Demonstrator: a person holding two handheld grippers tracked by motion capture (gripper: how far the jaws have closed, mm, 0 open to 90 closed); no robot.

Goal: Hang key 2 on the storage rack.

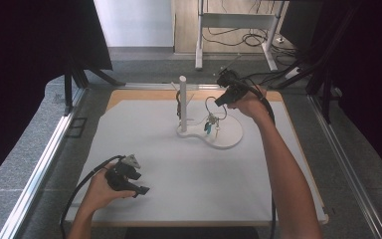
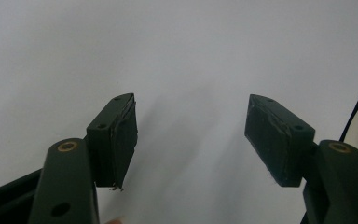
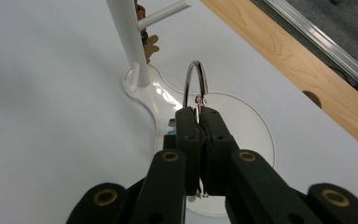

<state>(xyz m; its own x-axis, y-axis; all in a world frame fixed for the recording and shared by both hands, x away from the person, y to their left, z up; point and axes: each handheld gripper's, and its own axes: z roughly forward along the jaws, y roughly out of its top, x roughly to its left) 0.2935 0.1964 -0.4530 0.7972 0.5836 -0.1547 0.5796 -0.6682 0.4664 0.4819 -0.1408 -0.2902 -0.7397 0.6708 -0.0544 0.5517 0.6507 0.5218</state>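
A white stand has an upright post [image 1: 182, 102] [image 3: 128, 42], side pegs [image 3: 165, 14] and a round base dish [image 1: 231, 137] [image 3: 247, 126]. A brown charm [image 3: 148, 45] hangs by the post. My right gripper [image 1: 218, 102] [image 3: 199, 113] is shut on a metal key ring [image 1: 210, 106] [image 3: 196, 81], holding it above the dish to the right of the post. Small keys and a teal tag [image 1: 209, 124] dangle under the ring. My left gripper [image 1: 140, 189] [image 2: 191, 135] rests low over the white mat [image 1: 144, 144] at the front left, jaws open with nothing between them.
The mat lies on a wooden tabletop whose bare edge [image 3: 303, 65] runs along the far side. Metal rails [image 1: 40, 169] border the table left and right. Black cables trail from both grippers. Desk legs and wires [image 1: 238, 35] stand beyond the table.
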